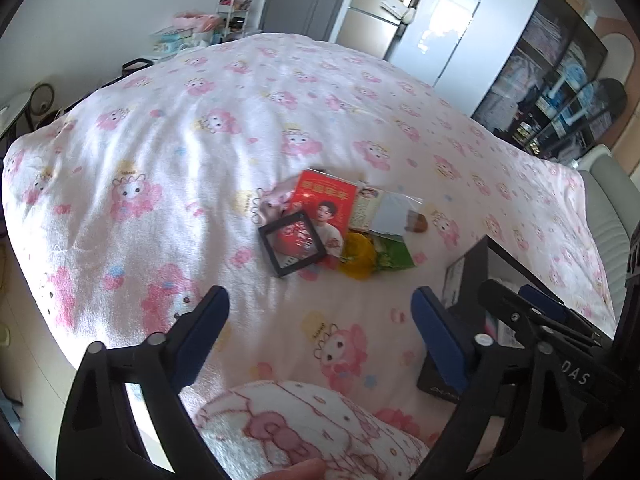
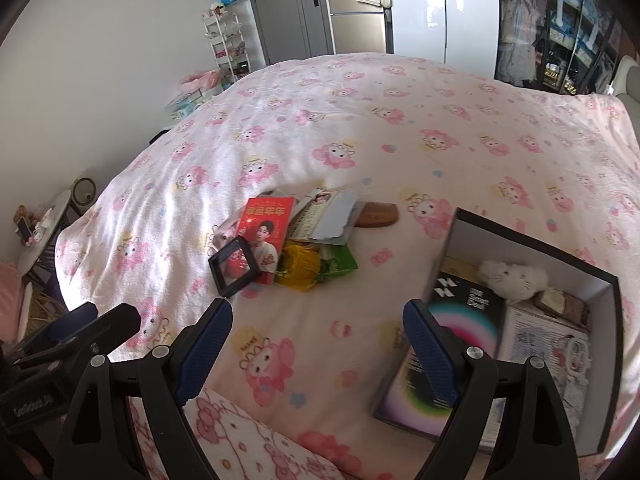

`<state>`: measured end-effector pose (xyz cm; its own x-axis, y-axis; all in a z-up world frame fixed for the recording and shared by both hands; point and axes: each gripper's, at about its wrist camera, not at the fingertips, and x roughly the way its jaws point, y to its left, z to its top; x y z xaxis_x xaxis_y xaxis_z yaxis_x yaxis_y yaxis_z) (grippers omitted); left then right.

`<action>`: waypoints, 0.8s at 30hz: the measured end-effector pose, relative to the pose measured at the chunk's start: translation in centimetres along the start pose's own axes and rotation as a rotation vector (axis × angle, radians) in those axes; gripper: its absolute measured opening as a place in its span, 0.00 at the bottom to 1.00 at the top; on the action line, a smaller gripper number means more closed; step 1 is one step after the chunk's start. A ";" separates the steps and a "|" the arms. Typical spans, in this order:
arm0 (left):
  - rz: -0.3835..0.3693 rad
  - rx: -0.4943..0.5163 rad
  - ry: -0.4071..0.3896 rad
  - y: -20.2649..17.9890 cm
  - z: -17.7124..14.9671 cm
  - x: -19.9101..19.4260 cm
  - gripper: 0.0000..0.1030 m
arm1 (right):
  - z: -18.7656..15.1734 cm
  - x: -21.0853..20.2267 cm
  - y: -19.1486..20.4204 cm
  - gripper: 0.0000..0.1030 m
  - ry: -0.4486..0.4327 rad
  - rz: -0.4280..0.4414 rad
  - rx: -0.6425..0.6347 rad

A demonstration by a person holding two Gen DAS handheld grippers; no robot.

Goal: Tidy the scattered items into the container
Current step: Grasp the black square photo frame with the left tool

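On the pink bedspread, the black box is partly cut off; comb lies crosswise; left gripper and right gripper gape empty.

pink cartoon-print bedspread, silver fridge, white shelf rack, grey door

Both cameras sit just behind their tools and look forward and steeply down across the bed, towards the far wall with the fridge. The left view stands left of the right one; the right tool shows at its right edge, the left tool at the other's lower left. Both share the pile mid-bed at middle range. The box lies near and open in the right view, mostly hidden in the left.
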<state>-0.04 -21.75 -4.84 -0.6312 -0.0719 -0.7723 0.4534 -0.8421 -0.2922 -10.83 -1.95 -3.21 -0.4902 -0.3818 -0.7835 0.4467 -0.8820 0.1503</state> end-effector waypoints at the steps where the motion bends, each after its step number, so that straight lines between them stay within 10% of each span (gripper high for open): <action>1: 0.013 -0.009 0.004 0.5 0.4 0.6 0.81 | 0.4 0.8 0.3 0.80 0.004 0.029 0.008; 8: -0.037 -0.165 0.123 4.9 3.9 7.1 0.58 | 2.8 7.7 2.1 0.60 0.119 0.038 -0.026; 13: -0.032 -0.234 0.225 6.6 4.8 12.4 0.57 | 3.0 13.3 3.6 0.27 0.217 0.005 -0.079; 18: -0.153 -0.541 0.427 9.1 2.7 19.0 0.57 | 3.4 17.0 4.4 0.21 0.261 0.060 -0.098; 24: -0.021 -0.580 0.377 8.6 2.7 21.1 0.54 | 3.5 21.4 5.0 0.21 0.314 0.070 -0.061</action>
<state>-11.20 -31.93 -22.12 -0.4293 0.2206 -0.8758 0.7729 -0.4119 -0.4826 -21.72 -15.50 -17.06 -0.2062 -0.3290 -0.9215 0.5199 -0.8347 0.1817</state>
